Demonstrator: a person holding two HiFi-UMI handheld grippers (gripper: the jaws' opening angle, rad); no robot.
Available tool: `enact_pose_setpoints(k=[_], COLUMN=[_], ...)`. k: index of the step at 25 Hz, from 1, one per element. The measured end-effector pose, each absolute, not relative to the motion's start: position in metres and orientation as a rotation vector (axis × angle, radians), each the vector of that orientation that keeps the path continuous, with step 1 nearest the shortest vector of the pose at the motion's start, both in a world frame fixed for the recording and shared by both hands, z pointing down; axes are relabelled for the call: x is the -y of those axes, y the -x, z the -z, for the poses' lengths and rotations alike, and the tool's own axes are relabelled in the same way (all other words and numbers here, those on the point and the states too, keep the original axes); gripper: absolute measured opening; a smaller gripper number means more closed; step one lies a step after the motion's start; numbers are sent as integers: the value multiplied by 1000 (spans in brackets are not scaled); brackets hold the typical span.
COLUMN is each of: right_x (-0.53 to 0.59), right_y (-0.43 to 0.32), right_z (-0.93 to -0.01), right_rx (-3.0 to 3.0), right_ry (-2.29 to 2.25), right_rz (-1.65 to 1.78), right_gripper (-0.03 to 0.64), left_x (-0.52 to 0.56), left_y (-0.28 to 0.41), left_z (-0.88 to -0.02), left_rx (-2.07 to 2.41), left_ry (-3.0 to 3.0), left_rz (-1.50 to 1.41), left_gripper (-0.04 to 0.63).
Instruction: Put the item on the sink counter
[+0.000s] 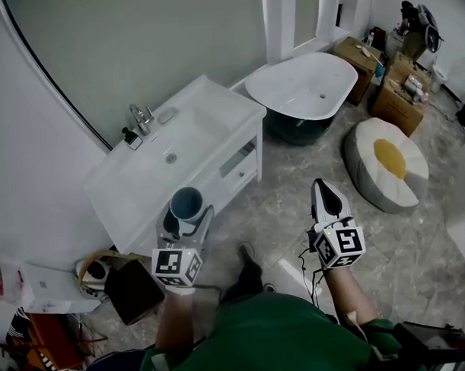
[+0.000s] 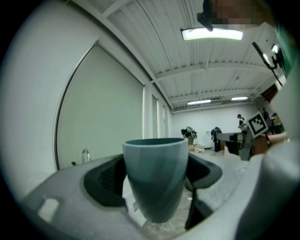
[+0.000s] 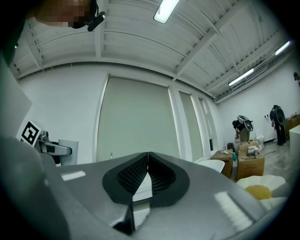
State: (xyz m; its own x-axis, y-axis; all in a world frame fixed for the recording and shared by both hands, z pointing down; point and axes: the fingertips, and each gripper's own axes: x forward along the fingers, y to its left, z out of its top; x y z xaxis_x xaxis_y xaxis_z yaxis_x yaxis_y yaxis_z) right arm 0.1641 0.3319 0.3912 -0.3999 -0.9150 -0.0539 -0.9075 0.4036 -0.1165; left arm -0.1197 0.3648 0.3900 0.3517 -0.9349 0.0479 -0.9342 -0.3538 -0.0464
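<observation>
A teal cup (image 1: 187, 204) (image 2: 155, 178) stands upright between the jaws of my left gripper (image 1: 186, 217) (image 2: 157, 183), which is shut on it. The cup hangs just off the front edge of the white sink counter (image 1: 214, 98), near its middle. The counter's basin (image 1: 159, 153) and chrome faucet (image 1: 142, 117) lie beyond. My right gripper (image 1: 327, 201) (image 3: 148, 176) is shut with nothing in it, held over the floor to the right of the cabinet.
A white bathtub (image 1: 304, 86) stands behind the counter's right end. A round white and yellow cushion (image 1: 386, 163) lies on the floor at right. Cardboard boxes (image 1: 398, 99) sit at the back right. A dark bin (image 1: 133, 289) and clutter are at the lower left.
</observation>
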Motion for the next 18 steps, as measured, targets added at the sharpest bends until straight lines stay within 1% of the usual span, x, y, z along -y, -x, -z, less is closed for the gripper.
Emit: enact_pose_setpoints(k=[9, 13, 18], right_x=[-190, -125, -77], right_y=[-154, -143, -143], right_z=[-406, -402, -403], right_rx=[-2565, -2572, -2565], right_ry=[1797, 1840, 1903], right_rz=[109, 89, 99], right_gripper=[2, 2, 2], left_x=[-196, -123, -63], left_y=[143, 148, 141], left_z=[-426, -435, -445], left_rx=[-1761, -1718, -1657], left_ry=[2656, 2626, 2699], left_rz=[59, 140, 147], left_gripper=[380, 380, 380])
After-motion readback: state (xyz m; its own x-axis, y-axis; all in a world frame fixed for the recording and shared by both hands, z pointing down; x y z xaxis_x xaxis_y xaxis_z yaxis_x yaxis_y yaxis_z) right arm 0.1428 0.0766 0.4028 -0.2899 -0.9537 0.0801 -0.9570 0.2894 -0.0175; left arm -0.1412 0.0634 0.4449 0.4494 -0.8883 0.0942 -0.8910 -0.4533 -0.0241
